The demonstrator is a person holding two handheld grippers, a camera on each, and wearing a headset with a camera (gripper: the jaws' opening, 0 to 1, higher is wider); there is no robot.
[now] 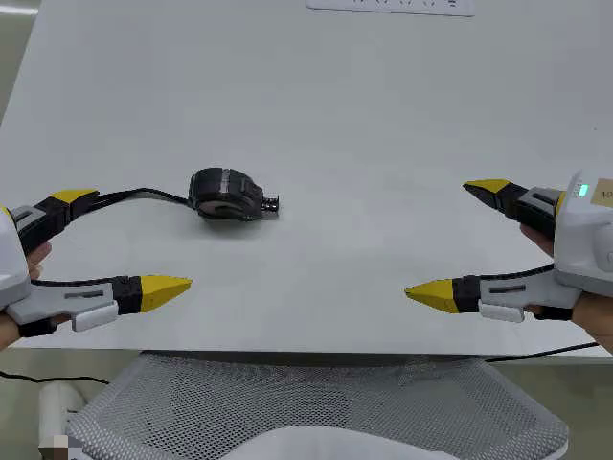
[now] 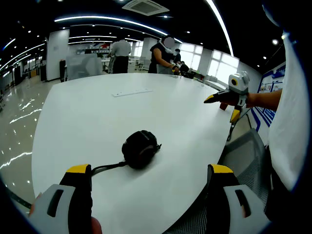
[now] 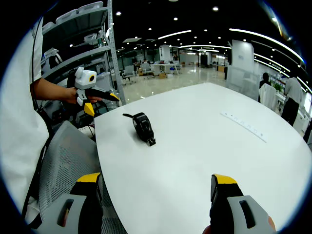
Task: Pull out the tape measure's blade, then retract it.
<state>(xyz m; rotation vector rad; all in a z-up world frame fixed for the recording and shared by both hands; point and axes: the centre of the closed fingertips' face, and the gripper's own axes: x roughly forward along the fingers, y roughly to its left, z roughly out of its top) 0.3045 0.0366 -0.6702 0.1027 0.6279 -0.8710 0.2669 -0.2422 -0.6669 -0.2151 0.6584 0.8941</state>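
Open table (image 1: 383, 144) all around tape measure (image 1: 227, 195) — strap (image 1: 153, 195) (left) intrudes.

white table (image 1: 335, 115) | grey mesh chair (image 1: 316, 402) at its near edge | white strip (image 1: 388, 6) at far edge | people (image 2: 120, 51) standing beyond

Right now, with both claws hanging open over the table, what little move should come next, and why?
Probably the left claw should slide in and close on the tape measure. It lies untouched nearer that side, blade wound in, its hook end facing the open right claw, which could pull afterwards.
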